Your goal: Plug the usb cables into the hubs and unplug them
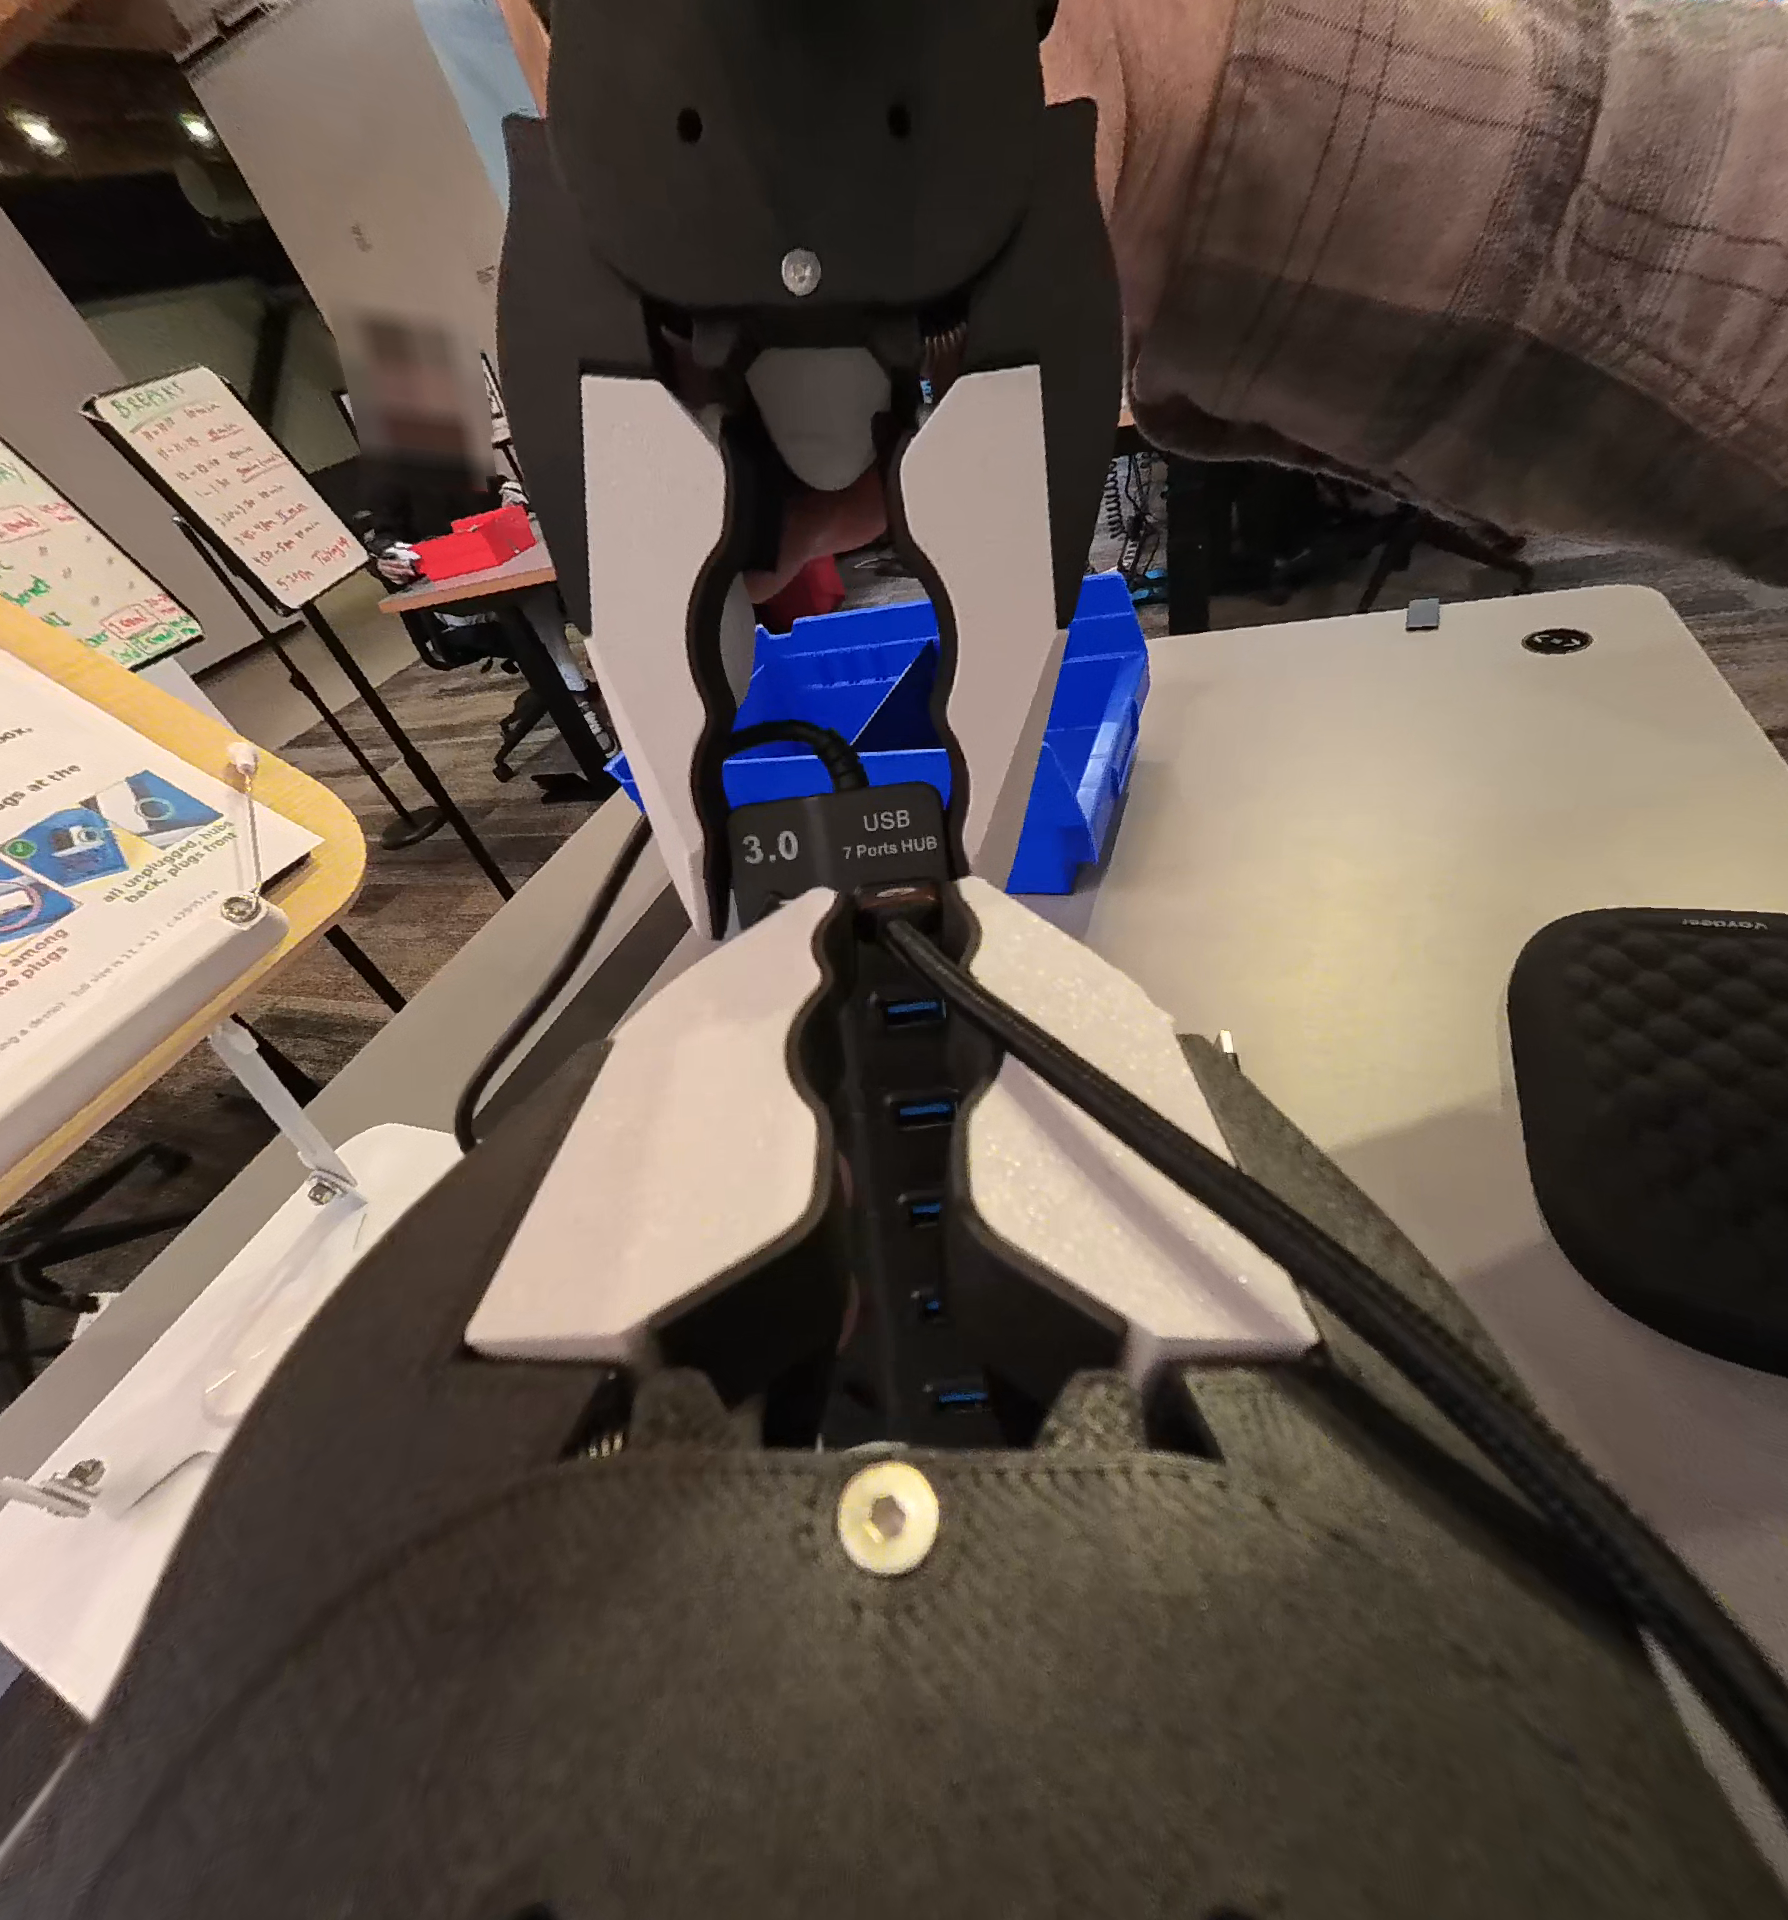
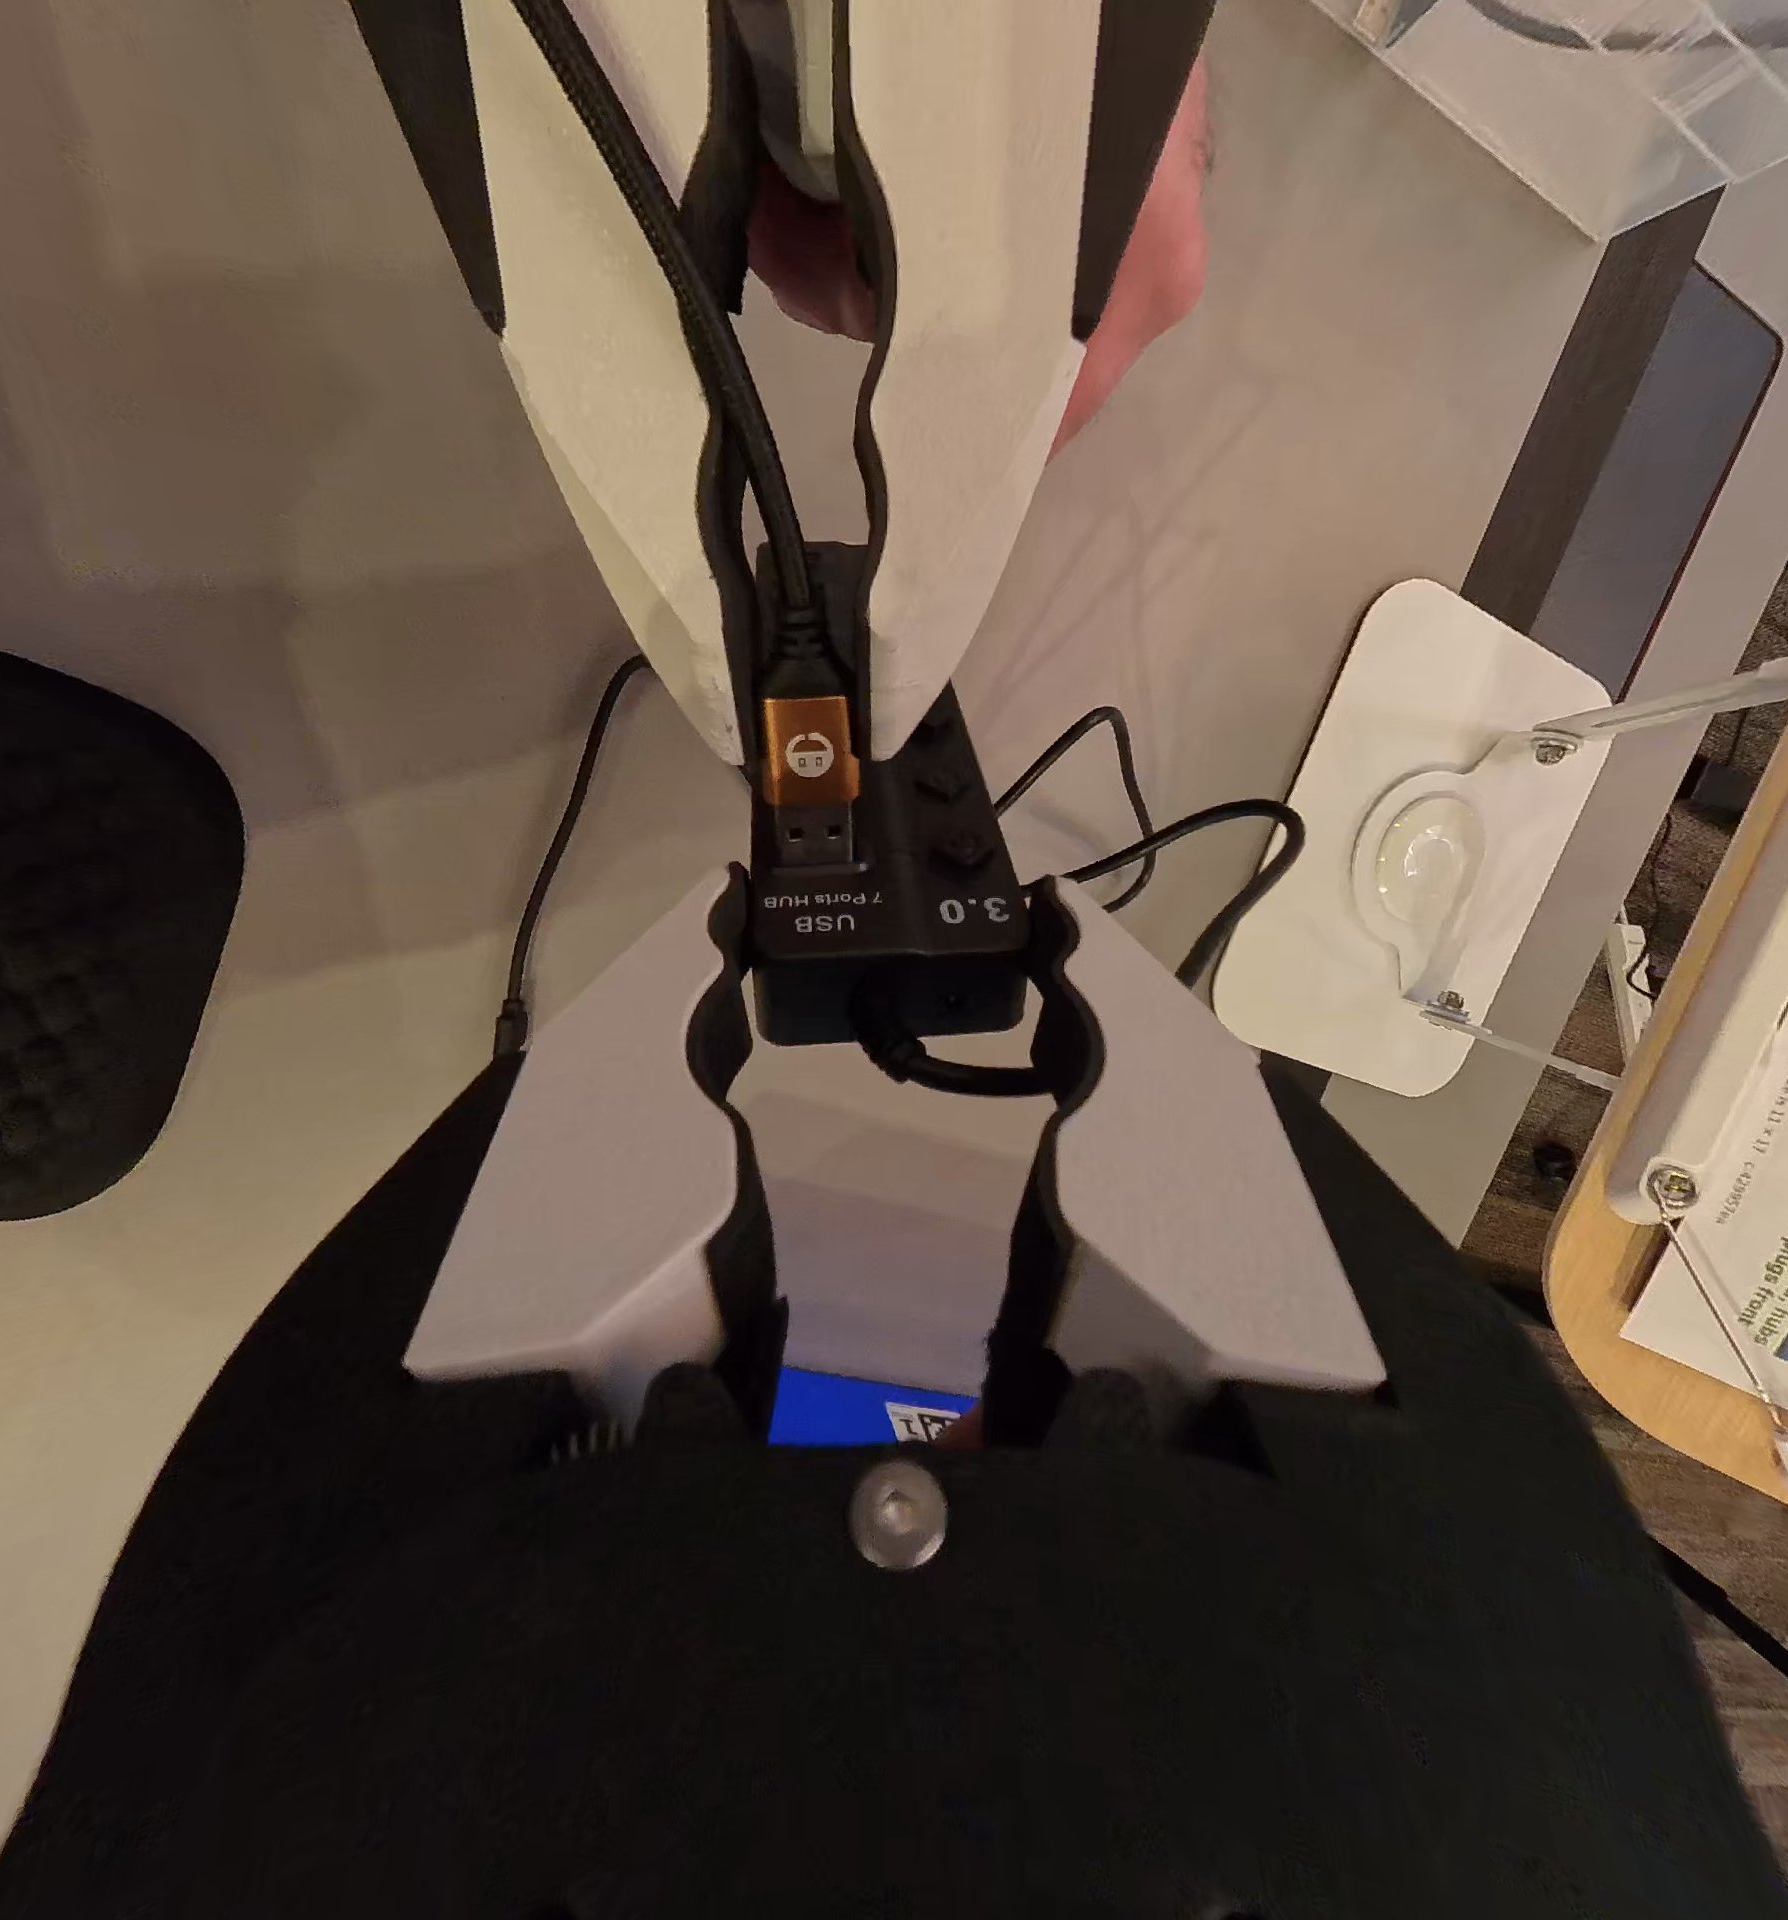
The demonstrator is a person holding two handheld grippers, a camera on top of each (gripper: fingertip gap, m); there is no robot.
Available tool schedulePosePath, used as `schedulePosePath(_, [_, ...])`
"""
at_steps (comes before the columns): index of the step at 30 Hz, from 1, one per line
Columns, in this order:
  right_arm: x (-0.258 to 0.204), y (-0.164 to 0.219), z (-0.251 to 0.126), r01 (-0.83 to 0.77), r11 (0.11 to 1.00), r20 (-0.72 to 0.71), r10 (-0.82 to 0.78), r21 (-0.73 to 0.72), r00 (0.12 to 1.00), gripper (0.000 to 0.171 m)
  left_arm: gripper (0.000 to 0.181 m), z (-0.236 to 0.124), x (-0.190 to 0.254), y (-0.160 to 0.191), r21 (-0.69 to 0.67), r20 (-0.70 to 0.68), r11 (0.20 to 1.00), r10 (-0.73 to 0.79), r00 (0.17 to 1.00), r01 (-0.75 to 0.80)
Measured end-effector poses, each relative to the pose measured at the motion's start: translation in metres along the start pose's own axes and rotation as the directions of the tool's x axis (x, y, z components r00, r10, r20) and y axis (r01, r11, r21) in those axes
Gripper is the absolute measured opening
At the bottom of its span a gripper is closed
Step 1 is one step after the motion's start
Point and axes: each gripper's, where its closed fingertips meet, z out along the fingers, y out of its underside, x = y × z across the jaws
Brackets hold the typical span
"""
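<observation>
One black USB hub [image 2: 885, 925] lies on the pale desk [image 2: 246, 520], its near end set between the tips of the right tongs [image 2: 885, 935], which pinch its two sides. Five blue ports show along its top in the left wrist view. One braided black cable [image 1: 1181, 1143] ends in an orange-sleeved plug [image 2: 807, 764], which the left tongs [image 1: 895, 894] pinch just above the hub's end port; its metal tip is bare and not seated. A thin black cord [image 2: 973, 1065] leaves the hub's end. Farther out on the desk: one blue bin [image 1: 1077, 748], one black quilted pad [image 1: 1700, 1122], and one white stand base [image 2: 1409, 831].
</observation>
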Motion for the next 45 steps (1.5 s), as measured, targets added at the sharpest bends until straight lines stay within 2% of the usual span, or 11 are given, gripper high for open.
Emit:
schedulePosePath(17, [-0.001,-0.008,-0.007,0.011,0.998,-0.011,-0.010,0.054,1.000,0.050,0.016,-0.003,0.001,-0.005,0.017,-0.011,1.000,0.019,1.000,-0.019])
schedulePosePath(45, [0.005,-0.011,-0.010,0.032,0.999,-0.041,-0.030,0.039,0.999,0.050,0.016,-0.003,-0.003,-0.007,0.031,0.022,1.000,0.000,1.000,0.000])
